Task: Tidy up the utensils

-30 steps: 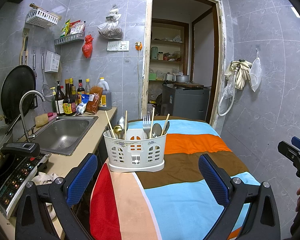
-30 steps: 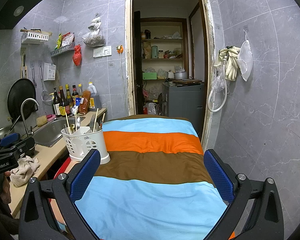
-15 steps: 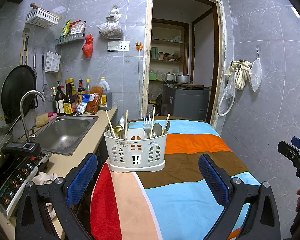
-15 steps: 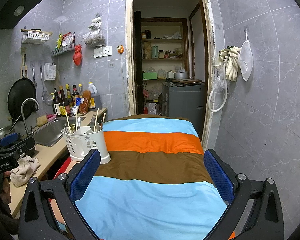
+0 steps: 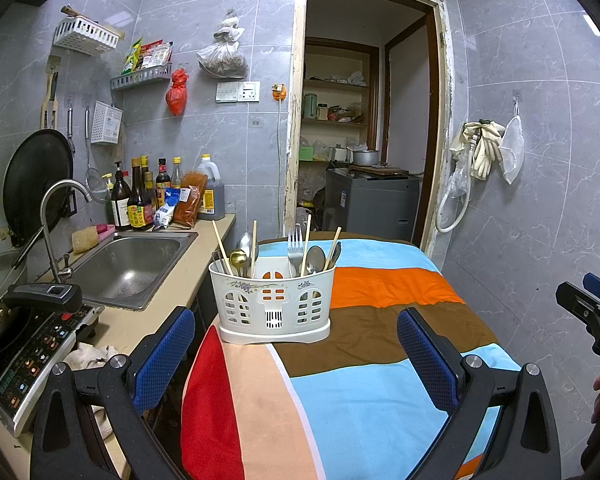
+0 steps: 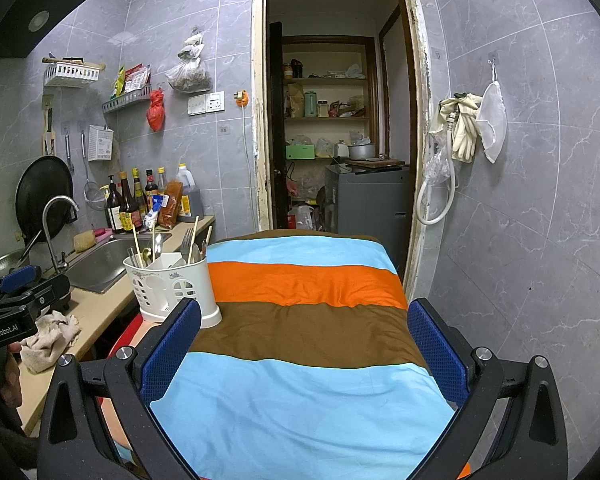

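A white plastic utensil caddy (image 5: 274, 304) stands upright on the striped cloth table (image 5: 380, 392), near its left edge. It holds a fork (image 5: 295, 242), spoons (image 5: 315, 258) and wooden chopsticks (image 5: 221, 246). My left gripper (image 5: 296, 354) is open and empty, held just in front of the caddy. The caddy also shows in the right wrist view (image 6: 172, 284), ahead and left of my right gripper (image 6: 304, 354), which is open and empty above the cloth (image 6: 312, 276).
A counter with a steel sink (image 5: 128, 268), tap (image 5: 56, 224), sauce bottles (image 5: 140, 200) and an induction cooker (image 5: 32, 356) runs along the left. A rag (image 6: 50, 338) lies on the counter. A doorway (image 5: 364, 140) opens behind the table. Tiled wall stands at the right.
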`<state>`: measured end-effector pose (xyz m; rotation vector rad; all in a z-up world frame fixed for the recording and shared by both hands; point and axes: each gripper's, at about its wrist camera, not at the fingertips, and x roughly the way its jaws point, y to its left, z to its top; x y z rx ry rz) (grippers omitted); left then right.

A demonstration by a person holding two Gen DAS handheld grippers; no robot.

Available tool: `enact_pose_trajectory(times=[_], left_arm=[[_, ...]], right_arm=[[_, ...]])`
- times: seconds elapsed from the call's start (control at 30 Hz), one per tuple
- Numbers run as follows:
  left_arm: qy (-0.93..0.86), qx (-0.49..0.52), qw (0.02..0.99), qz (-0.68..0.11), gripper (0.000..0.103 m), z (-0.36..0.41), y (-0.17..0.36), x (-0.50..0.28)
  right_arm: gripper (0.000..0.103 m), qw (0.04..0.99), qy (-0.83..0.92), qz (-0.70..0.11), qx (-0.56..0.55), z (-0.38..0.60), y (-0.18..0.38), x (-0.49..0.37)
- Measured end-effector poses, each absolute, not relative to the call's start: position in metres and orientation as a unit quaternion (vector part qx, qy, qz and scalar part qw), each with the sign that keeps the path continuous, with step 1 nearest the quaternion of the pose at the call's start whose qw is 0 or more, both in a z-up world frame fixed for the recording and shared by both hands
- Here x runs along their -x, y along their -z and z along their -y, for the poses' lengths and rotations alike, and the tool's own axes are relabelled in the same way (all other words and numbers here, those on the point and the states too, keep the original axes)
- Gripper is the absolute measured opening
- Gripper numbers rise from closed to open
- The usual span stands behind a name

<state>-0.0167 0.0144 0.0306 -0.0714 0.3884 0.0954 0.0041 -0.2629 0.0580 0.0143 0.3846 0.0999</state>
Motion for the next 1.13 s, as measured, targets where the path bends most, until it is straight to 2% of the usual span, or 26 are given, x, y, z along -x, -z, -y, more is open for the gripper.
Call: enact_pose_trajectory(times=[1.13], left_arm=[[-0.046, 0.039, 0.98, -0.19, 0.102, -0.0123, -0.0317, 0.0228]], right_arm=[[0.101, 0.98, -0.049, -0.192, -0.007, 0.2617, -0.0587, -0.0057]])
